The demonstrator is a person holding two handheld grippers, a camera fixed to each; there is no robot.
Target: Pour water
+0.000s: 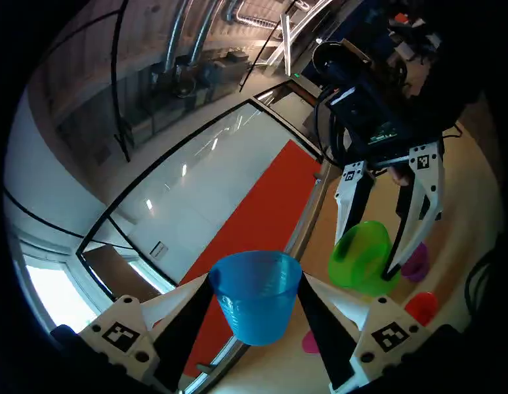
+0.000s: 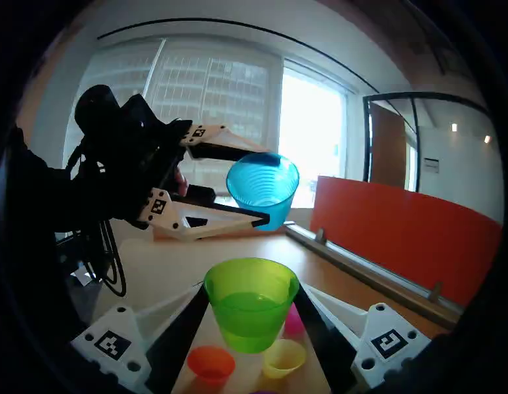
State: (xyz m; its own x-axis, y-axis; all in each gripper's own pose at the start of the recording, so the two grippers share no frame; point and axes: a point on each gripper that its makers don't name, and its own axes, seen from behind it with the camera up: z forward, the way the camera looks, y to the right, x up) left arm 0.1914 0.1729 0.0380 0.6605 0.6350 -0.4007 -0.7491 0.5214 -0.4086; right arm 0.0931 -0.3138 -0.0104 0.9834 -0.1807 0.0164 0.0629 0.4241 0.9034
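Blue translucent plastic, the ribbed cup (image 1: 256, 295) is pinched at its sides by the jaws of the left gripper (image 1: 255, 281). In the right gripper view it hangs in the air, far from and higher than the green cup (image 2: 251, 302). Its long axis is near vertical and its mouth points up, tipped slightly toward the green cup. The right gripper (image 2: 251, 289) clamps the green cup between both fingers. This cup stands upright, mouth up, with liquid part-way up inside.

Below the green cup, a pale wooden table (image 2: 162, 269) carries small orange (image 2: 211, 363), yellow (image 2: 283, 358) and pink (image 2: 293, 322) cups. A red partition (image 2: 411, 230) runs along the table's right edge. Bright windows (image 2: 306, 138) lie beyond, and pipes (image 1: 188, 33) cross the ceiling.
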